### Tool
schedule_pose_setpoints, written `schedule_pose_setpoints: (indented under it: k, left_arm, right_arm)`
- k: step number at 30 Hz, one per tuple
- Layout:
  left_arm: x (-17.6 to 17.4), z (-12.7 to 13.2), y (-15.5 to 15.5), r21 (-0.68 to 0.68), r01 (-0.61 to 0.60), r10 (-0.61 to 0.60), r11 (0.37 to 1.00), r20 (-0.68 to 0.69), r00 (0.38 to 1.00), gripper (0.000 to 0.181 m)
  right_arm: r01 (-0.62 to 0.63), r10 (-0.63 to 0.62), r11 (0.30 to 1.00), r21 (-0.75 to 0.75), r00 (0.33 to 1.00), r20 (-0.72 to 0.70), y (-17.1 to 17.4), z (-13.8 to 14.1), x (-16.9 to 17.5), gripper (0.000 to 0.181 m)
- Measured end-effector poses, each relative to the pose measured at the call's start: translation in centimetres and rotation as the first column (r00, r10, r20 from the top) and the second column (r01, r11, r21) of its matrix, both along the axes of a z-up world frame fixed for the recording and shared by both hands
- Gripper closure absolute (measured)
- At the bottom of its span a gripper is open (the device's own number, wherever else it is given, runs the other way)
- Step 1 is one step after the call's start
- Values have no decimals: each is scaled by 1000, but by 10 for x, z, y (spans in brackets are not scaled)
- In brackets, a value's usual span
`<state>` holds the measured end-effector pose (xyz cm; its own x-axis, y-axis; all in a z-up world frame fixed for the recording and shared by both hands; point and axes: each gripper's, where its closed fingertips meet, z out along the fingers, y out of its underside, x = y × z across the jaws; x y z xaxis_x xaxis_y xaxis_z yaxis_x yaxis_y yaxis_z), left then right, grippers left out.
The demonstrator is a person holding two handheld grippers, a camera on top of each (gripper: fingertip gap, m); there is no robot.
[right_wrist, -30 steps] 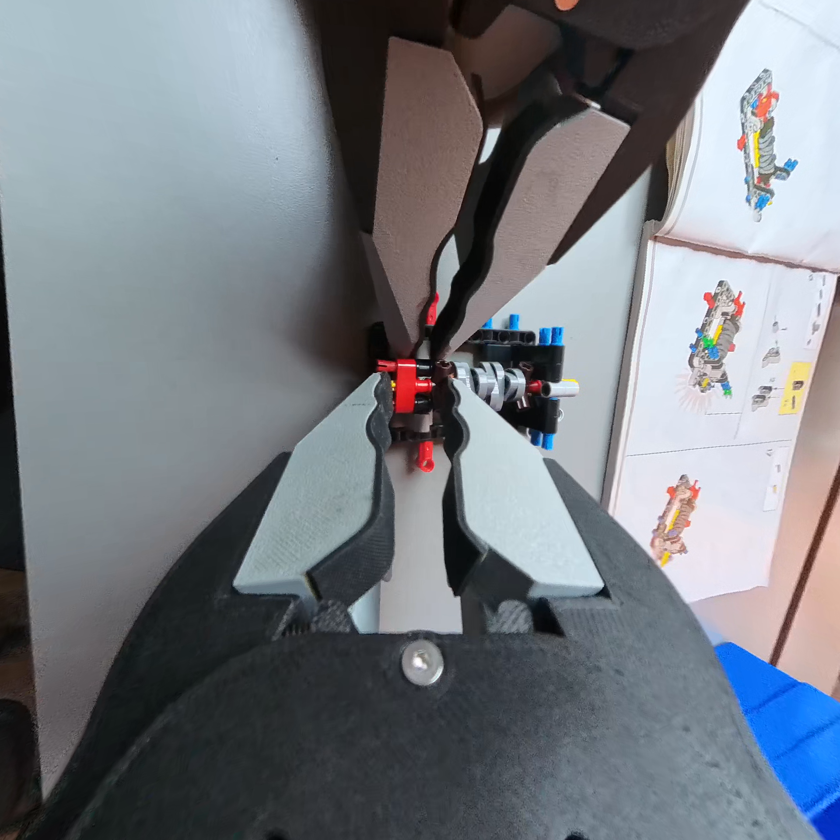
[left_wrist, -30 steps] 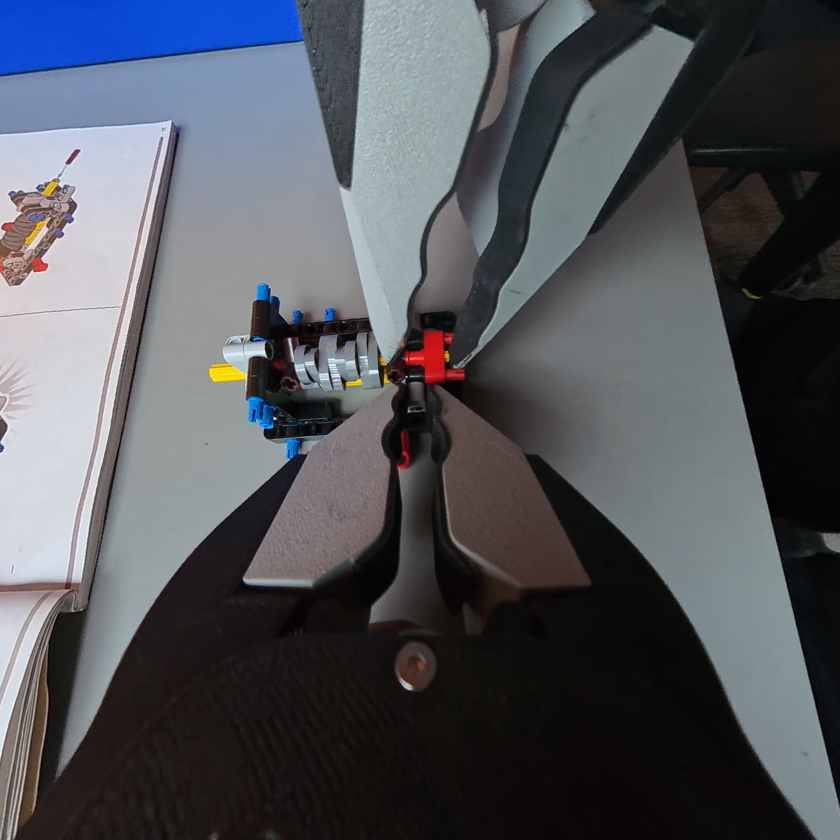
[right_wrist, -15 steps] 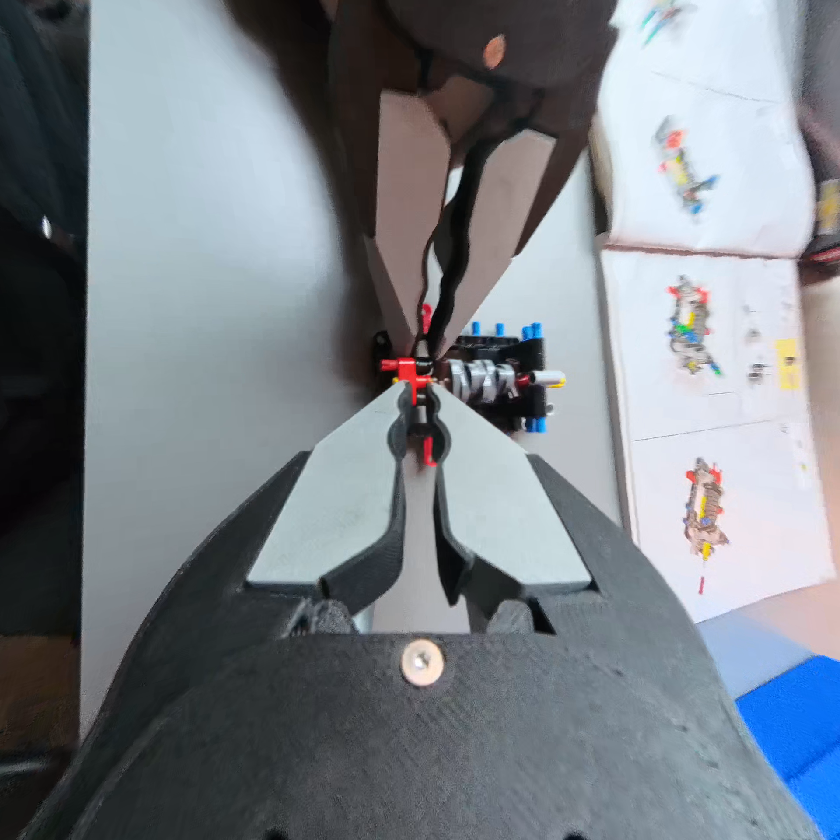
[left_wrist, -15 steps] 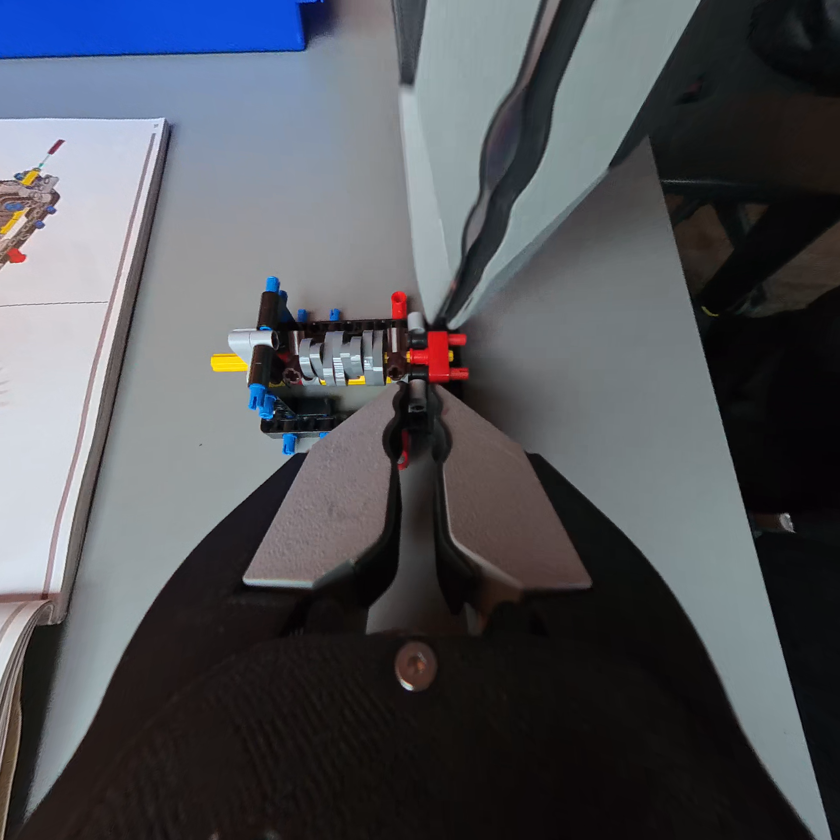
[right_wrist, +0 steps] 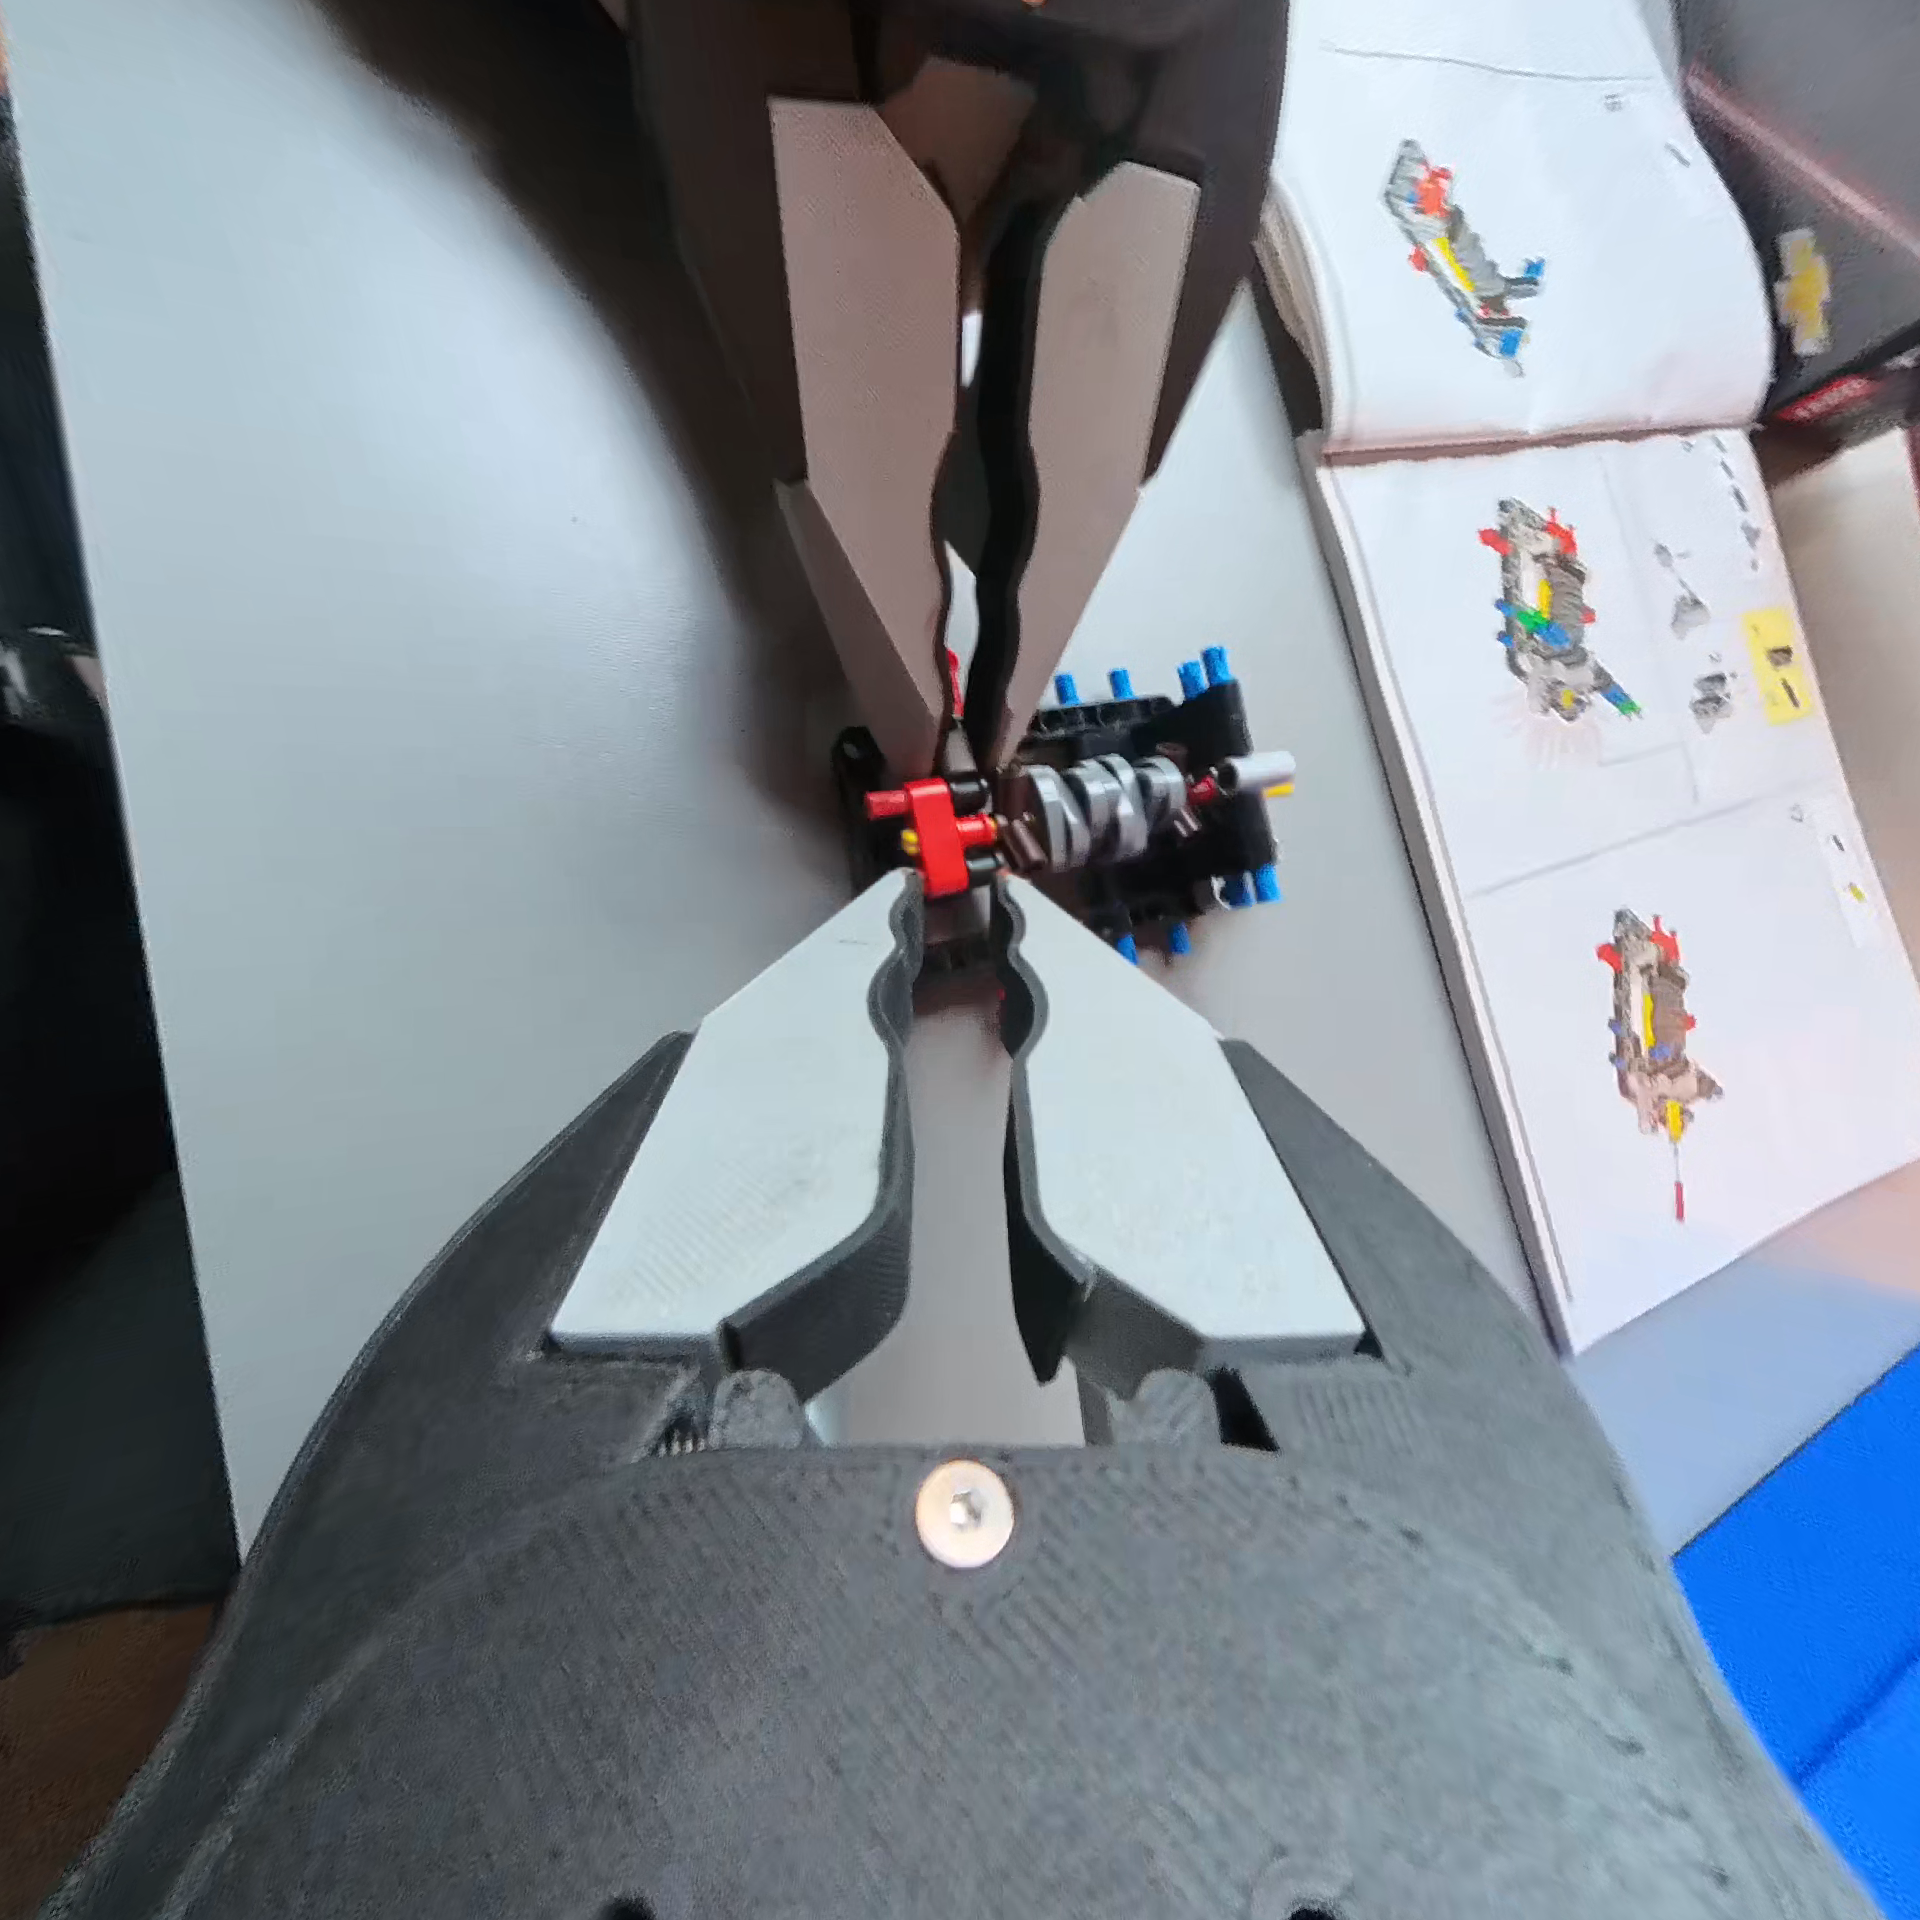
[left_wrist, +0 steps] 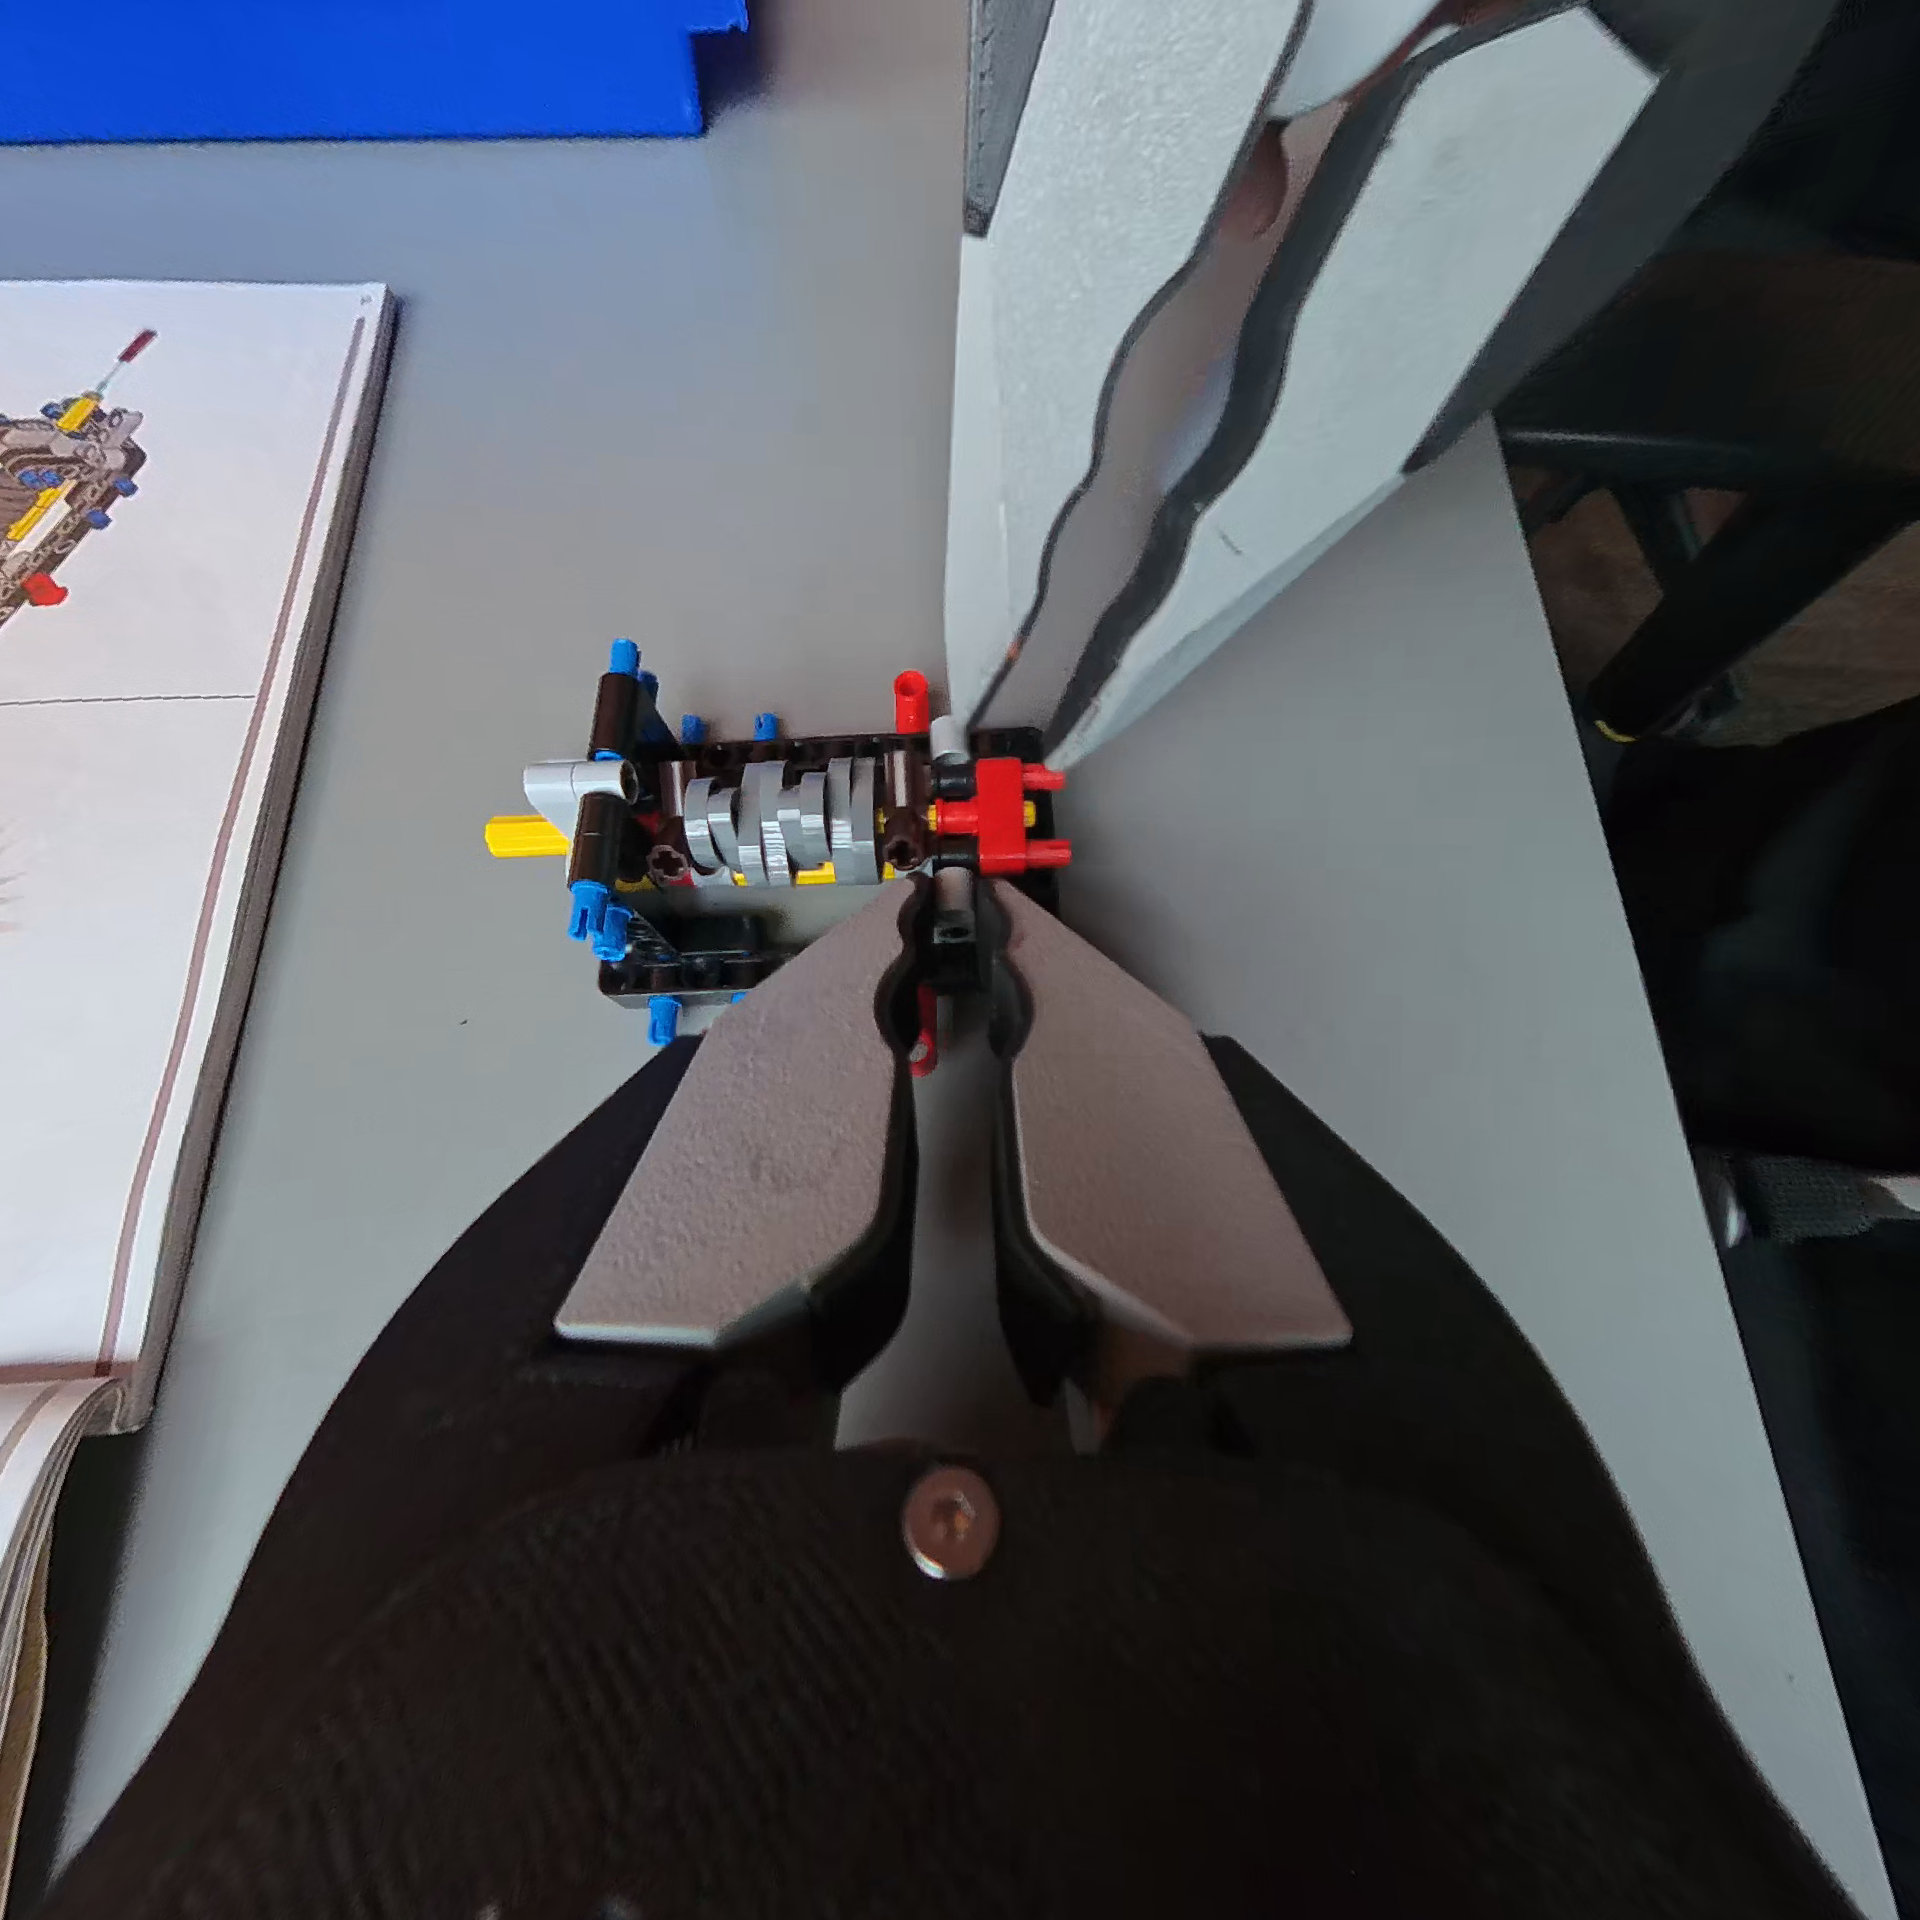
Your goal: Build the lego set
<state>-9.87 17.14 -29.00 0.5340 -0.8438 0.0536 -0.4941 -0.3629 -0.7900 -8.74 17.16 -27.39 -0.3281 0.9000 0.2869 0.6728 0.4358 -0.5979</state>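
1. A small lego model is seen on a grey table; it is built of black beams, with grey discs along its middle, blue pins at its edges, a yellow axle at one end and a red connector at the other.
2. The model is set just beside an open booklet, apart from it; the booklet's pages are printed with coloured build drawings.
3. The left gripper is seen clamped on a black piece at the model's red end; its fingers are drawn close together with only that piece between them; a small red part is seen in the gap just behind the tips.
4. The right gripper is brought to the same end from the opposite side; its tips are nearly together, just beside the red connector; whether anything is pinched between them cannot be told, since the spot is blurred and partly hidden.
5. In the left wrist view the right gripper is seen from above, its tips at the black frame just behind the red connector.
6. In the right wrist view the left gripper is seen across the model, its tips set down on the model's near end.
7. A blue object is seen at the table's far edge, well apart from the model; the booklet is laid between it and the model.
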Motion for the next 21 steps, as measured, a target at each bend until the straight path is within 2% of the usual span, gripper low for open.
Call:
schedule_pose_setpoints:
  k: [2, 6, 10, 16, 21]
  left_arm:
    - [-2, 0, -2, 2, 17, -17, 1000, 0, 1000, 176]
    - [-4, -4, -14, 93, 128, -117, 987, -120, 986, 176]
    - [0, -4, -23, 99, 189, -179, 977, -104, 978, 176]
    - [-13, -3, -22, 202, 234, -202, 951, -167, 965, 176]
    - [-10, -1, -24, 345, 309, -209, 886, -296, 932, 176]
  right_arm:
    - [43, -45, 999, -29, 997, -67, 6, 5, 4, 171]
    - [91, -134, 970, -224, 973, -185, 14, 14, 10, 152]
    - [98, -191, 930, -353, 952, -238, 33, 16, 10, 153]
    - [7, -114, 934, -357, 953, -280, 39, 13, -3, 151]
    - [-124, 7, 923, -364, 952, -305, 42, 23, -19, 144]
